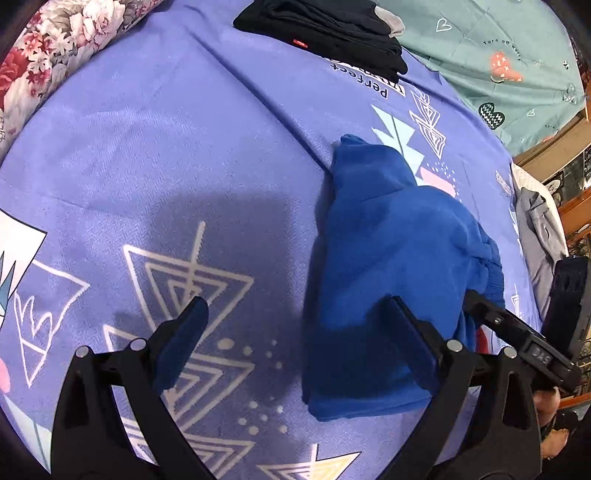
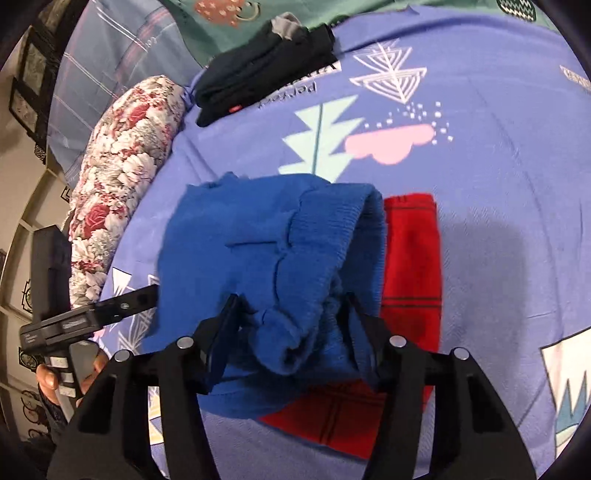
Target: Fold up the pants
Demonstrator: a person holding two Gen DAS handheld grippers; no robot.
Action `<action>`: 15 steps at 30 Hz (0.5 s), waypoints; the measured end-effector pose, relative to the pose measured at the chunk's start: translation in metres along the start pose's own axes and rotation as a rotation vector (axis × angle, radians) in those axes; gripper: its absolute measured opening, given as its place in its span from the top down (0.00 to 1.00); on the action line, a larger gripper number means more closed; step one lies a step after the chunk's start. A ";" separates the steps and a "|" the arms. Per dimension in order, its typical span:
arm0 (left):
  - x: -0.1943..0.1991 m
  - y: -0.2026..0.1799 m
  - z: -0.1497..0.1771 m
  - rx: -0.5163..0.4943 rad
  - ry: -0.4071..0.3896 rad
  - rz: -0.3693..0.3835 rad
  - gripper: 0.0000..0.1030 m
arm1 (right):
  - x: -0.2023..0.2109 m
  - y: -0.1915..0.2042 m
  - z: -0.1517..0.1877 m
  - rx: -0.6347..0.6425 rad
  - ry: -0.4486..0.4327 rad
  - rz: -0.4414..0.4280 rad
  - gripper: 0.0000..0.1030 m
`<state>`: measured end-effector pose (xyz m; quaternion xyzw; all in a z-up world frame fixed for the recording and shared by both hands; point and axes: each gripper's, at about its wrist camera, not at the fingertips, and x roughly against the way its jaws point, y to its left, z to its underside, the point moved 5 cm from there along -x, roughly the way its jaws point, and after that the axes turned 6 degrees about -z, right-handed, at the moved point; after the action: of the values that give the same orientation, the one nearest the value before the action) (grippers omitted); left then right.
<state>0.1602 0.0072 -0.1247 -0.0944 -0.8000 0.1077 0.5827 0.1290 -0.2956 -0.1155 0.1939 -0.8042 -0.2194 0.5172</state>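
Observation:
The blue pants (image 1: 388,266) lie folded into a thick bundle on the purple patterned bedsheet (image 1: 166,155). My left gripper (image 1: 299,332) is open, its right finger over the bundle's near edge, its left finger over bare sheet. In the right wrist view the blue pants (image 2: 266,251) fill the centre, waistband ribbing on the right side. My right gripper (image 2: 291,314) straddles a bunched fold of the pants, jaws partly open around it. The right gripper's body shows in the left wrist view (image 1: 517,332).
A folded black garment stack (image 1: 325,33) lies at the sheet's far edge. A red printed patch (image 2: 410,258) of the sheet lies beside and under the pants. A floral bolster (image 2: 122,177) runs along one side. A teal blanket (image 1: 498,55) and a grey garment (image 1: 539,236) lie beyond.

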 end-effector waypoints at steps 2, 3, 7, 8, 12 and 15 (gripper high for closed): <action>-0.001 -0.001 -0.001 0.003 0.001 -0.001 0.05 | 0.000 0.002 -0.001 0.010 -0.004 -0.010 0.63; -0.002 -0.002 -0.001 0.003 0.002 -0.002 0.05 | 0.003 0.003 -0.003 0.016 -0.012 -0.010 0.69; 0.002 -0.005 -0.007 0.003 -0.014 0.003 0.05 | 0.044 0.019 -0.016 0.073 -0.122 -0.048 0.77; 0.004 -0.006 -0.007 -0.002 -0.020 0.002 0.05 | 0.056 0.021 -0.016 0.080 -0.143 -0.058 0.77; 0.001 -0.015 -0.004 -0.029 -0.022 0.015 0.04 | 0.055 0.003 -0.008 0.034 -0.109 -0.033 0.74; -0.006 -0.013 -0.002 -0.017 -0.019 -0.009 0.02 | 0.041 -0.026 0.003 -0.075 -0.060 0.023 0.52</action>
<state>0.1632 -0.0069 -0.1257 -0.0947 -0.8067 0.0993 0.5747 0.1121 -0.3386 -0.1000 0.1584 -0.8128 -0.2492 0.5021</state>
